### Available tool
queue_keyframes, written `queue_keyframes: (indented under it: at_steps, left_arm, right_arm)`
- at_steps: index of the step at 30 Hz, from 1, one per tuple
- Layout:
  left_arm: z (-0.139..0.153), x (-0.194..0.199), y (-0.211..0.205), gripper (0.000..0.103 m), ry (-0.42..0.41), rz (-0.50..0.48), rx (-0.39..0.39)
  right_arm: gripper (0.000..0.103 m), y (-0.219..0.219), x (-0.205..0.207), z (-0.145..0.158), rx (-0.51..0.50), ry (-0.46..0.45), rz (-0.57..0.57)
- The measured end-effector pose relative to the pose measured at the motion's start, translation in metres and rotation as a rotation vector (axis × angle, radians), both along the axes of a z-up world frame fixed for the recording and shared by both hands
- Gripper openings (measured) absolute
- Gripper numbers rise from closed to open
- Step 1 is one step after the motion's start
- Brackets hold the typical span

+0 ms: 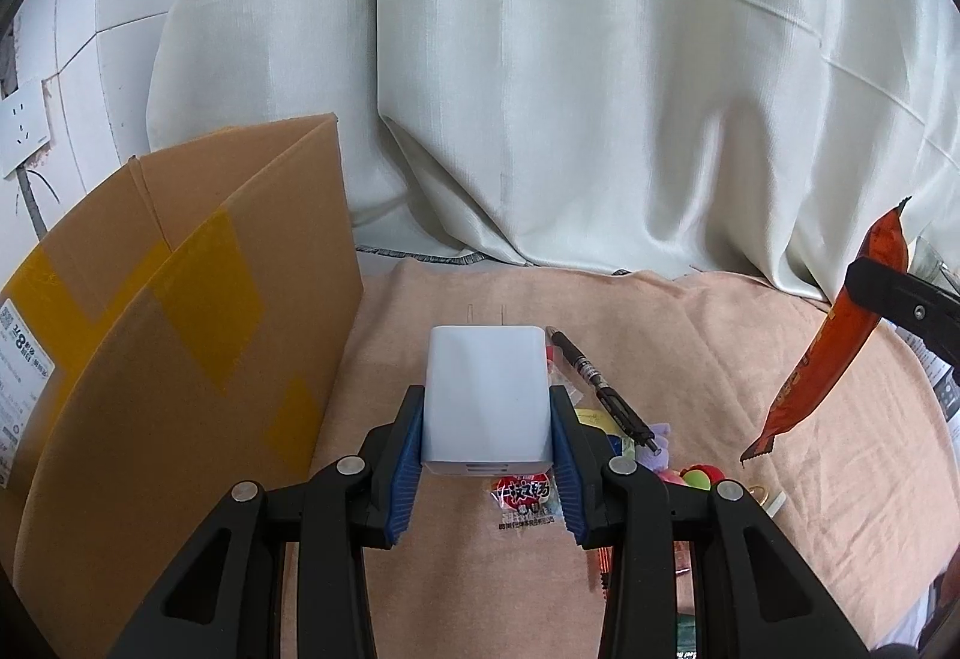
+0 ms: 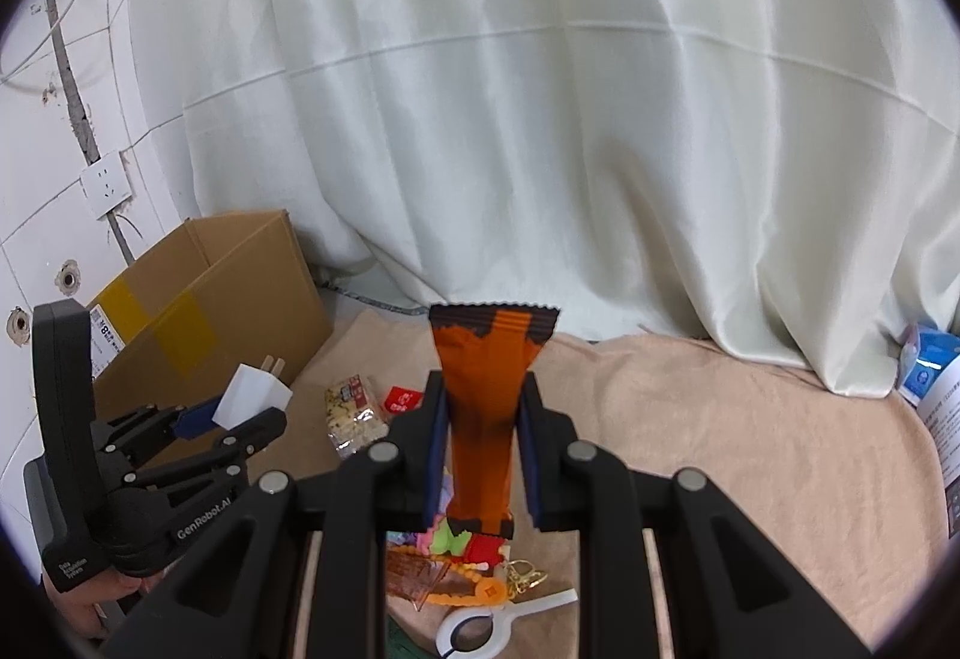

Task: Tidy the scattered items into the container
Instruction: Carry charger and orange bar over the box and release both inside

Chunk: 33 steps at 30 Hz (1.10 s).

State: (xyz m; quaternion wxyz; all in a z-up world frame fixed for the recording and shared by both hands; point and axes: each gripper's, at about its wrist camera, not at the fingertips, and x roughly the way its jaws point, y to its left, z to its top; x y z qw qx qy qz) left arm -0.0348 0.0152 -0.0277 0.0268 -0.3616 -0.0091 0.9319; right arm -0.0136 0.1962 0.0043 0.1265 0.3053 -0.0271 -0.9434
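My left gripper [image 1: 487, 407] is shut on a white plug charger [image 1: 487, 395], held above the peach towel with its prongs pointing away. From the right wrist view the same left gripper [image 2: 240, 410] and charger [image 2: 252, 398] hang just right of the open cardboard box [image 2: 198, 311]. My right gripper [image 2: 483, 413] is shut on an orange snack bar wrapper [image 2: 486, 389], lifted off the towel; in the left wrist view that wrapper [image 1: 828, 341] hangs at far right. The box [image 1: 180, 335] stands at the left, its flap upright.
On the towel [image 1: 690, 359] lie a black pen [image 1: 600, 389], a red sausage packet [image 1: 522, 497], a snack packet [image 2: 354, 413], a small red sachet [image 2: 402, 398], colourful toys with a keyring [image 2: 522, 575], and a white ring tool [image 2: 498, 617]. A white curtain hangs behind. A blue box [image 2: 927, 365] sits far right.
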Motion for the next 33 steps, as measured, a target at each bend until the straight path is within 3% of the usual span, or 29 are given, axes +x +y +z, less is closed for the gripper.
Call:
queue_keyframes:
  at_steps: [9,17,24,29,33]
  left_arm:
    - [0.015,0.002,0.003,0.039,0.004,-0.004,0.015]
    - [0.111,0.008,-0.018,0.039,0.151,0.016,0.006]
    - [0.182,0.025,-0.086,0.039,0.276,0.144,-0.059]
    - [0.197,0.036,-0.138,0.039,0.285,0.224,-0.086]
    - [0.192,0.040,-0.177,0.039,0.241,0.266,-0.086]
  right_arm:
    - [0.025,0.008,0.000,0.013,-0.022,0.021,-0.019]
    - [0.025,-0.004,-0.003,0.085,-0.049,0.127,0.008]
    - [0.025,-0.066,-0.017,0.156,-0.079,0.256,0.133]
    - [0.025,-0.126,-0.030,0.179,-0.077,0.289,0.244]
    - [0.025,-0.182,-0.041,0.174,-0.072,0.273,0.334]
